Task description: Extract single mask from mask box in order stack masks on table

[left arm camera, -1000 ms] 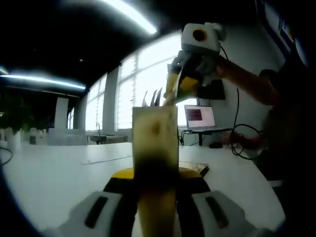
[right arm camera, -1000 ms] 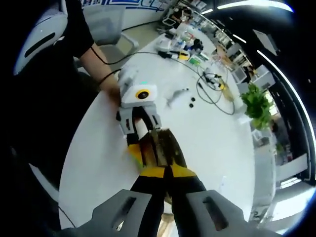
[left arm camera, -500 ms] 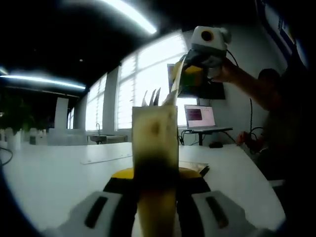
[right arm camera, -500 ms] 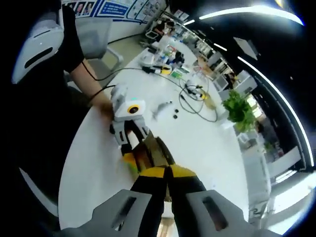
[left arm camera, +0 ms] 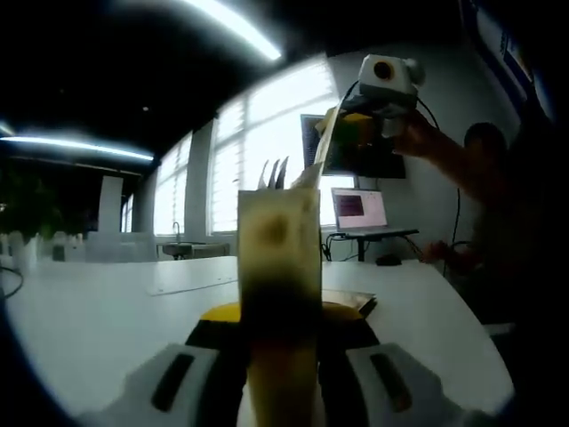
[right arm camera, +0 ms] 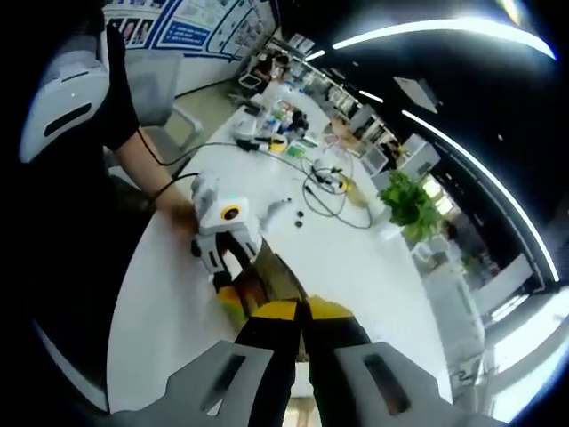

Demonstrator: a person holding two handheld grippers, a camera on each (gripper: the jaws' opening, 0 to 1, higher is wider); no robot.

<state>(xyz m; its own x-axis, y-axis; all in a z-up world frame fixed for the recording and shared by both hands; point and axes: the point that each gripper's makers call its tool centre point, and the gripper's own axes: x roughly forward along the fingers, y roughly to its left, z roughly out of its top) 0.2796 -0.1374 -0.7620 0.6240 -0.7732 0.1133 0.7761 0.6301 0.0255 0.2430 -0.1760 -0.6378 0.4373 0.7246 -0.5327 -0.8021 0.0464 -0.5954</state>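
The mask box (left arm camera: 278, 258) stands upright, tan and yellowish, between the jaws of my left gripper (left arm camera: 278, 313), which is shut on it. A few mask edges stick out of its top. A single mask (left arm camera: 322, 147) stretches up from the box top to my right gripper (left arm camera: 348, 132), high at the upper right and held by a person's hand. In the right gripper view, my right gripper (right arm camera: 299, 313) is shut on the brownish mask (right arm camera: 277, 283). Below it on the white table (right arm camera: 356, 267), the left gripper (right arm camera: 229, 253) holds the yellow box (right arm camera: 233, 301).
A laptop (left arm camera: 358, 212) with cables sits at the table's far right. A flat dark item (left arm camera: 354, 302) lies just behind the box, and a pale sheet (left arm camera: 191, 283) to its left. Cables (right arm camera: 327, 182), small items and a plant (right arm camera: 407, 200) occupy the far table end. The person's arm (right arm camera: 133, 151) is on the left.
The right gripper has risen up and away from the box, drawing the mask further out. The left gripper and the box have stayed still.
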